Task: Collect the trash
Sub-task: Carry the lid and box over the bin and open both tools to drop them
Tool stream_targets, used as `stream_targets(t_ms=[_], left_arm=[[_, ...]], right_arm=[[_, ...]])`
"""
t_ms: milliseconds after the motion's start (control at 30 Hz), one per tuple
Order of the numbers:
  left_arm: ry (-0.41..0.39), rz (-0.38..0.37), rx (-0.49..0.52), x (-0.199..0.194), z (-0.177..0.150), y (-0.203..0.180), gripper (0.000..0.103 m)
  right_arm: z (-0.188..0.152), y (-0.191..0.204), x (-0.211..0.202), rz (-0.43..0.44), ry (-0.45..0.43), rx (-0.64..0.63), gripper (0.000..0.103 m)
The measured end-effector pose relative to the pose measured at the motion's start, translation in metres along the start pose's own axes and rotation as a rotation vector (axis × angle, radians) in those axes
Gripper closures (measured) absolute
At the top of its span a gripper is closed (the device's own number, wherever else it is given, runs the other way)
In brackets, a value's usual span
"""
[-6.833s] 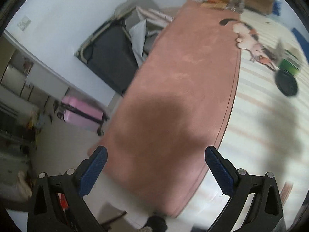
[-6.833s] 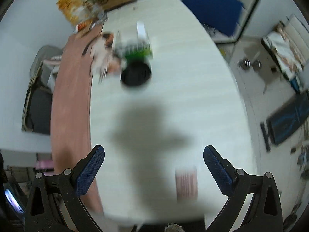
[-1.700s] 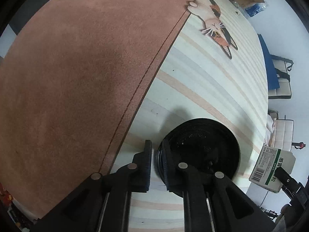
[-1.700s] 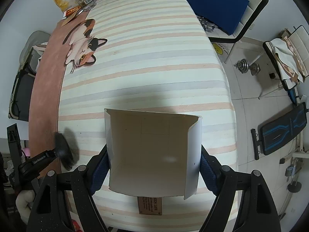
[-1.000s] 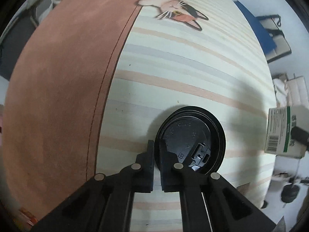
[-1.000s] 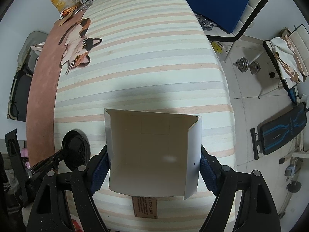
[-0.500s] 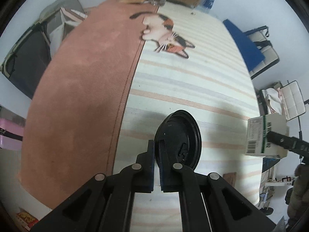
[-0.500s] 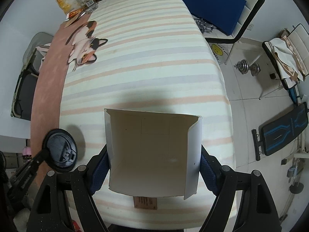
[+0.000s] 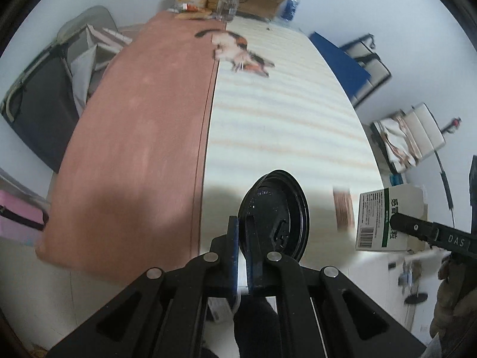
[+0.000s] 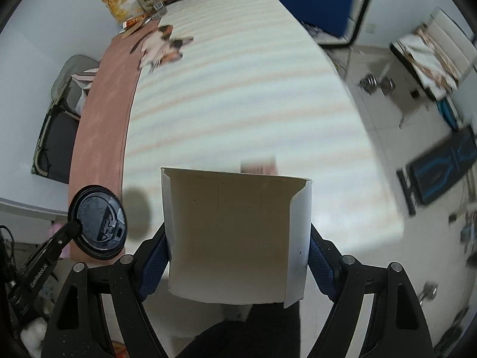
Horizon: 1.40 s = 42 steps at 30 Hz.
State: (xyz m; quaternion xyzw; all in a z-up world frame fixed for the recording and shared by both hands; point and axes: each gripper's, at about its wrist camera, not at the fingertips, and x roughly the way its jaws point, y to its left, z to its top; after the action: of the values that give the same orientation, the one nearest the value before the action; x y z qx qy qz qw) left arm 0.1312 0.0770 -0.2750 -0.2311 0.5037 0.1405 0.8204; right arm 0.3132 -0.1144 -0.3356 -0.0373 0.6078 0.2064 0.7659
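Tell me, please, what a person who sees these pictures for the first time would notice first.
First, the open white cardboard box that fills the lower middle of the right wrist view, held between the jaws of the right gripper above the striped table. Next, the black cup lid, pinched by its rim in the shut left gripper, standing on edge above the near end of the table. Far off, a cat-shaped mat lies beside the pink cloth.

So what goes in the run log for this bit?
left tongs: shut on black lid | right tongs: shut on open white box | both lifted off striped table
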Motion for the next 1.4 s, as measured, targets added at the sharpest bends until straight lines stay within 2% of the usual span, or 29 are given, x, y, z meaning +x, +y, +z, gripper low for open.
stream_targets(t_ms=[100,200,333,400,433,567,633,767,900,1033,1100,1133,1167,1233,1400], left_arm=[[0.044,-0.006,0.010,-0.004,-0.044,0.018,0.102],[0.123,-0.005,-0.002,0.006,-0.091,0.042,0.102],[0.258,0.020,-0.041,0.055,-0.151,0.072,0.101],[0.306,0.036,-0.054,0.085,-0.172,0.083,0.101],[0.341,0.045,-0.074,0.112,-0.187,0.091,0.101],[0.415,0.074,-0.129,0.202,-0.227,0.116,0.101],[0.439,0.082,-0.150,0.250,-0.246,0.128,0.101],[0.467,0.072,-0.182,0.324,-0.275,0.143,0.101],[0.499,0.046,-0.181,0.374,-0.297,0.151,0.099],[0.470,0.067,-0.139,0.394,-0.301,0.152,0.096],[0.444,0.080,-0.130,0.395,-0.303,0.156,0.078],[0.433,0.079,-0.131,0.393,-0.304,0.159,0.035],[0.419,0.080,-0.138,0.391,-0.304,0.162,0.000],[0.382,0.098,-0.141,0.382,-0.302,0.164,0.000],[0.339,0.145,-0.137,0.368,-0.301,0.169,0.000]], right_arm=[[-0.070,0.002,0.002,0.013,0.044,0.061,0.020],[-0.132,0.006,0.021,0.027,0.119,0.095,0.020],[-0.194,0.005,0.071,0.024,0.212,0.140,0.019],[-0.213,0.000,0.103,0.026,0.236,0.170,0.020],[-0.222,-0.005,0.126,0.032,0.251,0.196,0.020],[-0.243,-0.021,0.209,0.068,0.264,0.256,0.020],[-0.252,-0.033,0.267,0.101,0.273,0.289,0.019],[-0.261,-0.050,0.359,0.165,0.283,0.340,0.019],[-0.262,-0.059,0.423,0.205,0.290,0.360,0.019],[-0.262,-0.058,0.463,0.262,0.307,0.363,0.016],[-0.264,-0.051,0.474,0.296,0.314,0.356,0.014],[-0.265,-0.047,0.477,0.308,0.317,0.349,0.013],[-0.264,-0.043,0.478,0.313,0.318,0.338,0.007],[-0.266,-0.035,0.477,0.294,0.317,0.295,0.000],[-0.270,-0.032,0.464,0.224,0.311,0.204,0.000]])
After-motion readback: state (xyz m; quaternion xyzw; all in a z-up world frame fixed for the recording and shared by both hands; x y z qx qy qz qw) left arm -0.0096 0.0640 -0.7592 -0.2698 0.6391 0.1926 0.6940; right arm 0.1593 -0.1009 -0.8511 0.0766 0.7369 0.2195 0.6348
